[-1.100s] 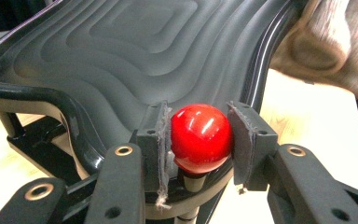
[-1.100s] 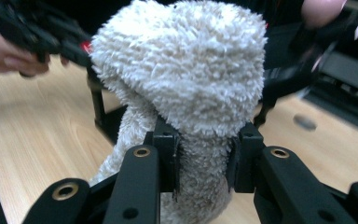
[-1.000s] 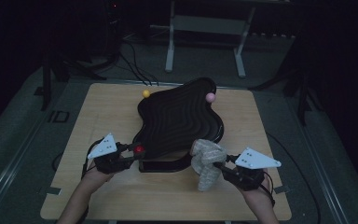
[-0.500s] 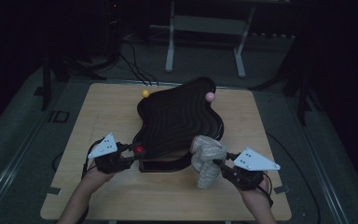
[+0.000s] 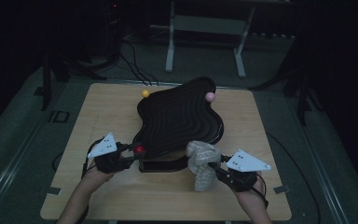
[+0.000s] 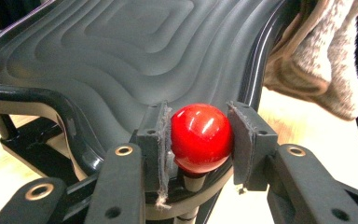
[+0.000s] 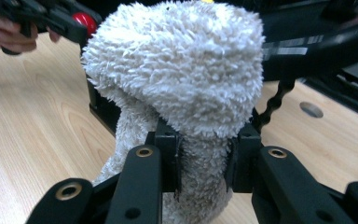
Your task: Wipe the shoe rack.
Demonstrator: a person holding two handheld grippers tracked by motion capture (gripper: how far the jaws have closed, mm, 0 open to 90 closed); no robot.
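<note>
- A dark room is seen in the high view, with a metal stand on the floor behind a pale wooden counter (image 5: 121, 196).
- In that view, a black ribbed tray (image 5: 179, 119) is seen tilted on its black base at mid-counter; a yellow ball (image 5: 145, 93) is seen at its far left edge and a pink ball (image 5: 210, 96) at its far right rim.
- At the tray's near left corner, a red knob (image 5: 140, 150) is gripped by the left claw (image 5: 129, 151); at the near right, a fluffy white cloth (image 5: 203, 161) is held by the right claw (image 5: 214, 169), touching the tray's near edge.
- In the left gripper view, the red knob (image 6: 200, 136) is clamped between both pads of the left claw (image 6: 199, 140), on a stem at the tray's (image 6: 135, 60) rim; the cloth (image 6: 317, 60) is seen at upper right.
- In the right gripper view, the cloth (image 7: 182, 79) is pinched in the right claw (image 7: 204, 156), its bulk standing above the jaws over the counter (image 7: 32, 121); the red knob (image 7: 85, 21) is seen at upper left in the other claw.
</note>
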